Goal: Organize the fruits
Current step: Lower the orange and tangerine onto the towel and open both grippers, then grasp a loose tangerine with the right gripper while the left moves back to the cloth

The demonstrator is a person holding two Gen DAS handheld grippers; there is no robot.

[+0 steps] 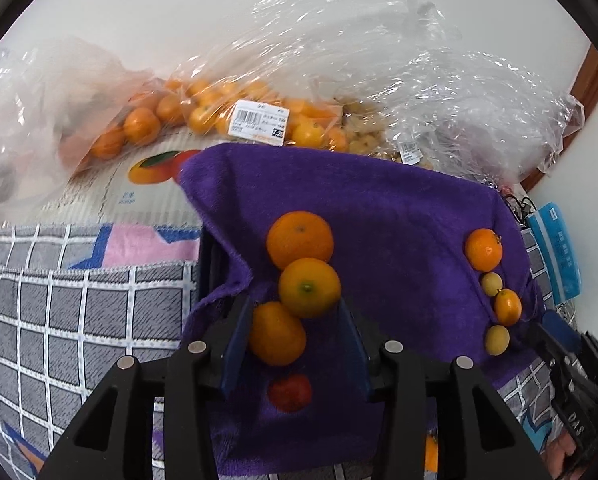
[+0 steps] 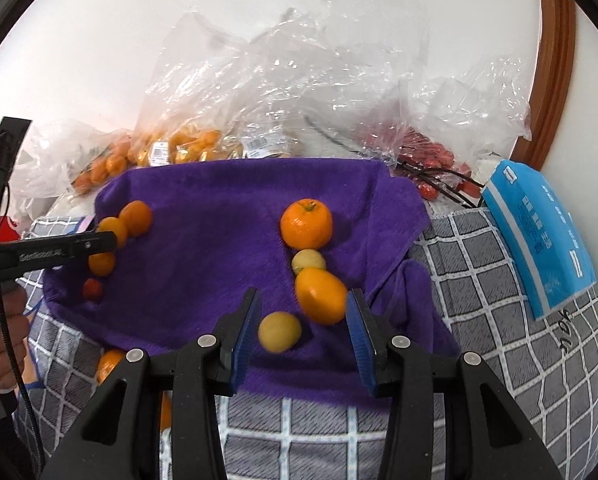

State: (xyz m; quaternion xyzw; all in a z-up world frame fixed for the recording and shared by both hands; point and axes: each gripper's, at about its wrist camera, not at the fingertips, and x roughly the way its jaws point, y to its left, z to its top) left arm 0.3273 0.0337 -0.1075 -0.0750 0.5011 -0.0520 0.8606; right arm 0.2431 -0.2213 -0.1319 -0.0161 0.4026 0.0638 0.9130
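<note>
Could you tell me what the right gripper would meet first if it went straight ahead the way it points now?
Probably the pale yellow fruit on the purple towel, lying just ahead of the open right gripper; the oval orange fruit sits slightly further, though depth is unclear.

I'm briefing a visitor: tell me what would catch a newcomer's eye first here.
The purple towel spread over the grey checked cloth stands out first, with two rows of fruit on it. The left tongs are open around an orange in the left row; the right tongs are open around a small yellow fruit in the right row. Behind the towel lie clear bags of oranges.
</note>
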